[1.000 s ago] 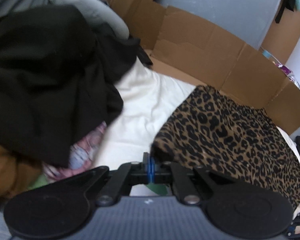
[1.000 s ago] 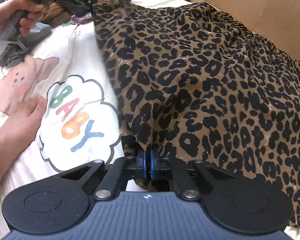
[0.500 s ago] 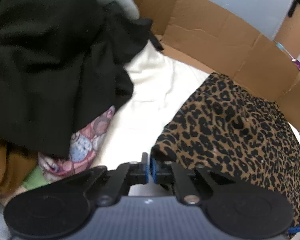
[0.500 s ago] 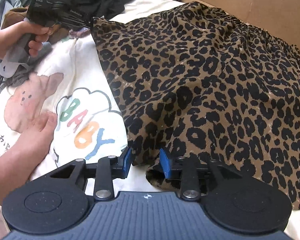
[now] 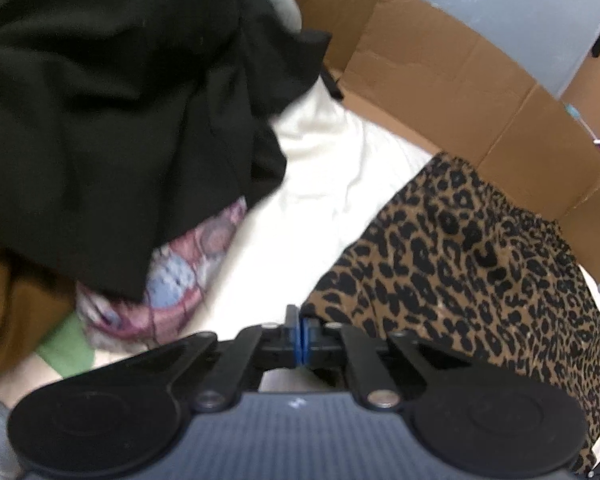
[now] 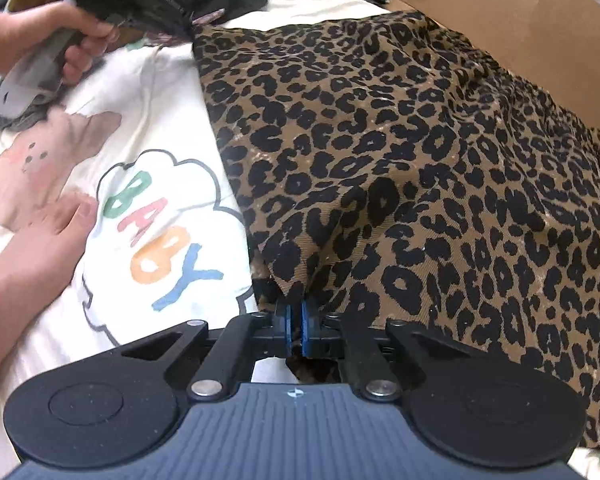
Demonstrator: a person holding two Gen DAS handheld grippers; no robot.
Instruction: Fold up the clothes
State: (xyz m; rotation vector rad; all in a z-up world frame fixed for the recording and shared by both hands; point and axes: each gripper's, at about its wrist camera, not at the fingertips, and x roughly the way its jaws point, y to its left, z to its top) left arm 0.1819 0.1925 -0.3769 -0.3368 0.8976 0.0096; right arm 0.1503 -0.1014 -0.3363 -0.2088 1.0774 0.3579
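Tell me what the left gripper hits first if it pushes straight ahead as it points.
Probably the cream sheet just past the left gripper, which is shut on the leopard garment's corner. Further on, likely the cardboard wall; depth is unclear.

Skirt (image 6: 400, 168) on blanket (image 6: 156, 92), beside pile (image 5: 100, 100)

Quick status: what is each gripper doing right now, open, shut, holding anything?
Left gripper: shut on a corner of the leopard-print garment.
Right gripper: shut on the near edge of the same garment.
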